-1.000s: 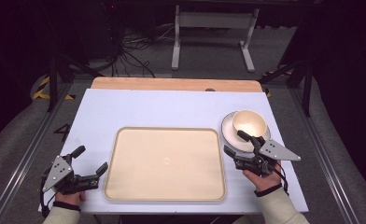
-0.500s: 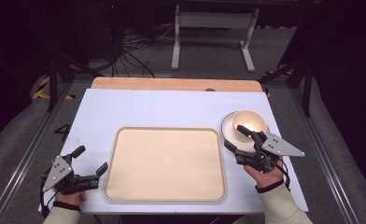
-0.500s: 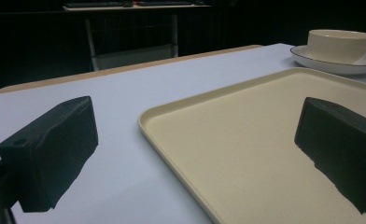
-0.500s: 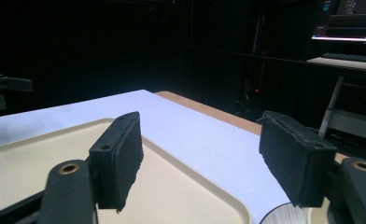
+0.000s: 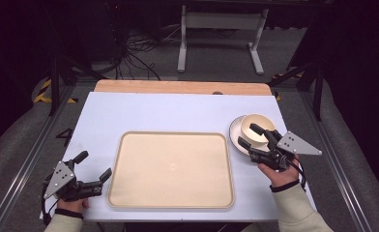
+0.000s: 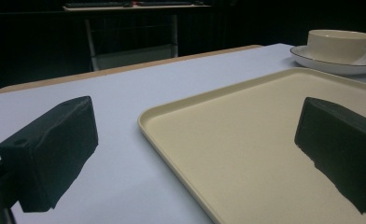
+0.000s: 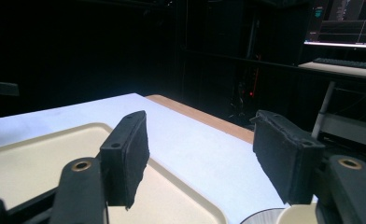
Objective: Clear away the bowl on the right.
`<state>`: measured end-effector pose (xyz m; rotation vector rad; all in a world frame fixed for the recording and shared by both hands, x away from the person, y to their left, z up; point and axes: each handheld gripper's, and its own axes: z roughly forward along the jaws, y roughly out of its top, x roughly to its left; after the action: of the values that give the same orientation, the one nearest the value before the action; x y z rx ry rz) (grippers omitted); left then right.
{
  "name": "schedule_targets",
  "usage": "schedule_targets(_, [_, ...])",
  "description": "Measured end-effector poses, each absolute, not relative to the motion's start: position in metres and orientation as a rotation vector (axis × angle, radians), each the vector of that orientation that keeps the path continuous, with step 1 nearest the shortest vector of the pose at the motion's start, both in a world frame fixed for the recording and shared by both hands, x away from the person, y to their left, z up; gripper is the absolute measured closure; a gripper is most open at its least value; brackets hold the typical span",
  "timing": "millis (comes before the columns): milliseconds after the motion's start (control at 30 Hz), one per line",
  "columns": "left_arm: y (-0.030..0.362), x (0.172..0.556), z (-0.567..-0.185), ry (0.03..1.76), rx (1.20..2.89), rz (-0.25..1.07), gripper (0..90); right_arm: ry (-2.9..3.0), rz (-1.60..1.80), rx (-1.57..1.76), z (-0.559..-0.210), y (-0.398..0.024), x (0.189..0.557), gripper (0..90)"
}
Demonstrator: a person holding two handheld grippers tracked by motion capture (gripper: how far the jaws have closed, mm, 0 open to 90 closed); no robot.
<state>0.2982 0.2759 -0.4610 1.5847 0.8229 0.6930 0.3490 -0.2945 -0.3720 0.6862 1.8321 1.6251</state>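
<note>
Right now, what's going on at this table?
A person holds a gripper in each hand at a white table. The right gripper hangs open over a cream bowl that sits on a plate, beside an empty cream tray. Its fingers grip nothing yet. The left gripper is open too, near the tray's near left corner, holding nothing.

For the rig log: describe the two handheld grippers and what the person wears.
Both the left gripper and the right gripper are black, two-jawed, with block-shaped pads, a grey three-cornered plate with dark dots, and a black cable. Sleeves are light beige; dark wristbands.
</note>
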Motion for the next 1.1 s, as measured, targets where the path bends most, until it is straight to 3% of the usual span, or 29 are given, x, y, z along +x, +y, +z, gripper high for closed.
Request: schedule_targets(1100, [0.276, 0.298, -0.461, 0.826, 1.586, 0.692, 0.2, 1.811, 1.480, 0.874, -0.368, -0.352, 0.408, 37.6])
